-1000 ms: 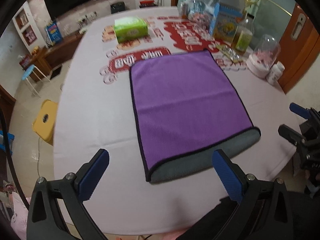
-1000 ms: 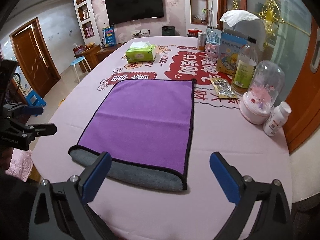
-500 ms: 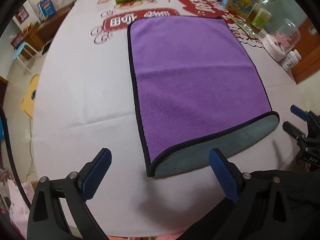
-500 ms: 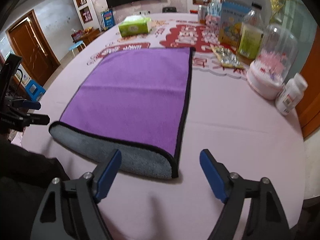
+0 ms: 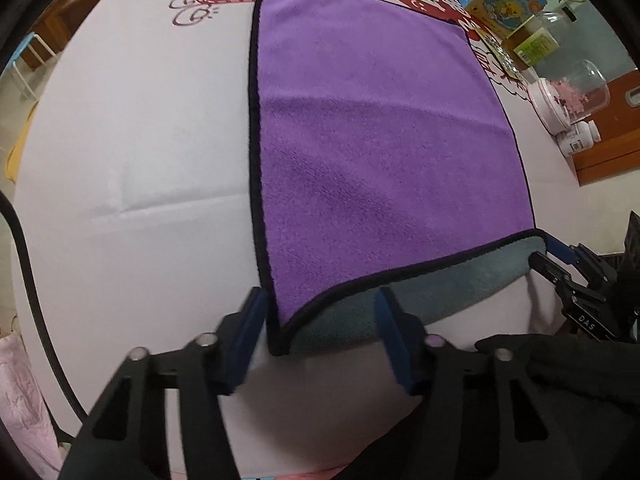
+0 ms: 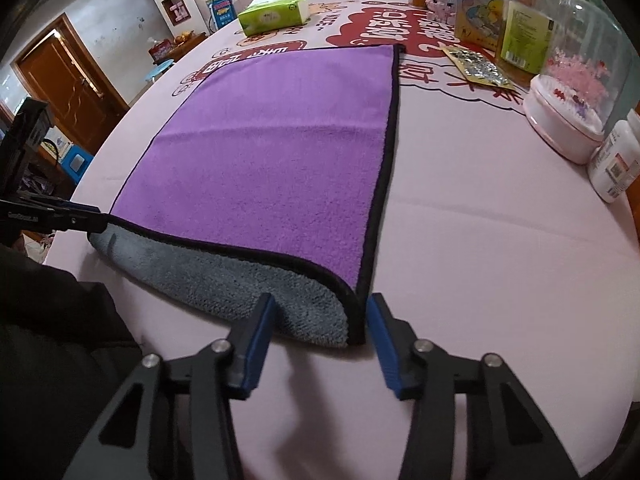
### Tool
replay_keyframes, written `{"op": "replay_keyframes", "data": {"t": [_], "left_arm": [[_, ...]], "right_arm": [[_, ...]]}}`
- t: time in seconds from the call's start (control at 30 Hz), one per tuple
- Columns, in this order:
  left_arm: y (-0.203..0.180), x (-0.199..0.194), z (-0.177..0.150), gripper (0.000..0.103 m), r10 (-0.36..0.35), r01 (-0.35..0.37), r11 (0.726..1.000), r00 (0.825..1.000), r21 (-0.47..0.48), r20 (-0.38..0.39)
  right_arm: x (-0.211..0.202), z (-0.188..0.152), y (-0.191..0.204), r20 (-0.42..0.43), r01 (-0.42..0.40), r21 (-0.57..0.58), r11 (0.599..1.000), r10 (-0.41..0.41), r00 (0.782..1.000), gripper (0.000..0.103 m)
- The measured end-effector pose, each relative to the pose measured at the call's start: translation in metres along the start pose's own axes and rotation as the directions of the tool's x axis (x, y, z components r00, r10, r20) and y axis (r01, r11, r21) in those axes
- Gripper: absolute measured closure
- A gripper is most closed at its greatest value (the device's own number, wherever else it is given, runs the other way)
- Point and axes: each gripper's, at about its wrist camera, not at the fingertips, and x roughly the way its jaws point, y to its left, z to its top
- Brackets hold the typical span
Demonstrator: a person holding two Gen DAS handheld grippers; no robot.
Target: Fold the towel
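A purple towel with a black border and grey underside lies folded once on the pink tablecloth; it also shows in the right wrist view. The grey fold edge faces me. My left gripper is open, its blue pads straddling the near left corner of the towel. My right gripper is open, its pads straddling the near right corner. Each gripper shows in the other's view, at the opposite corner: the right gripper and the left gripper.
Along the right side of the table stand a pink-based glass dome, a white pill bottle, a bottle with a green label, a blue box and a foil pack. A green tissue pack lies at the far end.
Both grippers have moved forward and down to the towel's near corners, and their jaws have narrowed around the corners.
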Motion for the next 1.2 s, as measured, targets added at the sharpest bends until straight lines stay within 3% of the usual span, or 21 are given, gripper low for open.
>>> {"op": "replay_keyframes", "data": {"t": [0.3,0.67,0.7,0.9,1.2], "left_arm": [[-0.005,-0.002,-0.004,0.076,-0.02,0.02,0.999,1.0,0.031,-0.017],[-0.007,0.005,-0.008,0.083,0.059,-0.056,0.996,0.998,0.075,-0.028],[-0.006,0.005,-0.008,0.088,0.059,-0.057,0.995,0.998,0.075,-0.026],[0.0,0.004,-0.01,0.097,0.048,-0.047,0.997,0.999,0.065,-0.016],[-0.004,0.001,-0.008,0.099,0.05,-0.05,0.996,0.999,0.073,0.0]], "right_arm": [[-0.002,-0.001,-0.004,0.008,0.003,0.009,1.0,-0.003,1.0,0.073],[-0.004,-0.003,-0.009,0.015,0.012,0.034,0.999,-0.012,1.0,0.091],[-0.004,-0.003,-0.009,0.015,0.012,0.036,0.999,-0.013,1.0,0.091],[-0.005,-0.004,-0.008,0.022,0.016,0.033,0.999,-0.017,1.0,0.097],[-0.008,-0.005,-0.008,0.037,0.014,0.025,1.0,-0.014,0.999,0.098]]}}
